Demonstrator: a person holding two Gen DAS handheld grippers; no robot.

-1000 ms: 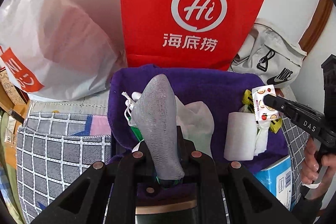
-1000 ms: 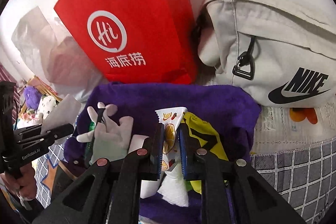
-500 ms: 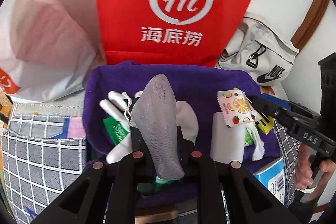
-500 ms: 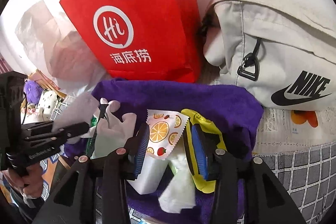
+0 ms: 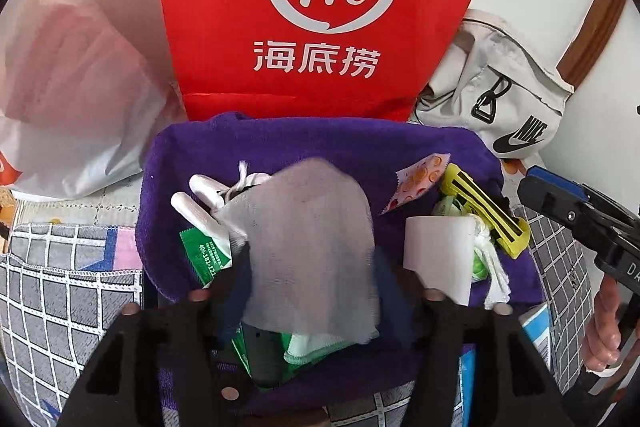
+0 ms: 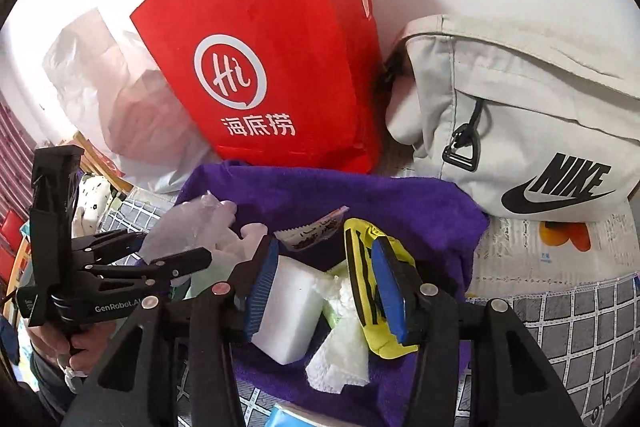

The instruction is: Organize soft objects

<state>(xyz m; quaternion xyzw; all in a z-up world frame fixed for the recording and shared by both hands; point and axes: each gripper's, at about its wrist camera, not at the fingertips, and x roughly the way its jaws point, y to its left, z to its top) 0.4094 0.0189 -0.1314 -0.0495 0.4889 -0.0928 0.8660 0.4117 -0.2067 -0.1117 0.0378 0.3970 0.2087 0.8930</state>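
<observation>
A purple towel [image 5: 344, 143] lies spread on the bed with soft things on it. My left gripper [image 5: 316, 267] is open; a grey mesh sock [image 5: 308, 235] drapes loosely between its fingers, over a white glove [image 5: 200, 195] and a green packet [image 5: 204, 255]. My right gripper [image 6: 326, 283] is open and empty above a white sponge block [image 6: 288, 319], white tissue [image 6: 340, 363] and a yellow item [image 6: 360, 263]. The fruit-print sachet [image 5: 420, 179] lies on the towel; in the right wrist view [image 6: 316, 227] it sits beyond the fingers.
A red paper bag [image 5: 320, 11] stands behind the towel, with a white plastic bag [image 5: 76, 75] on its left and a grey Nike bag [image 6: 520, 131] on its right. A checked blanket [image 5: 60, 287] covers the bed. A blue-white box [image 5: 536, 323] lies at the towel's near right.
My left gripper opened and the grey sock slumped flat between its fingers. My right gripper opened wider and the fruit sachet dropped onto the towel.
</observation>
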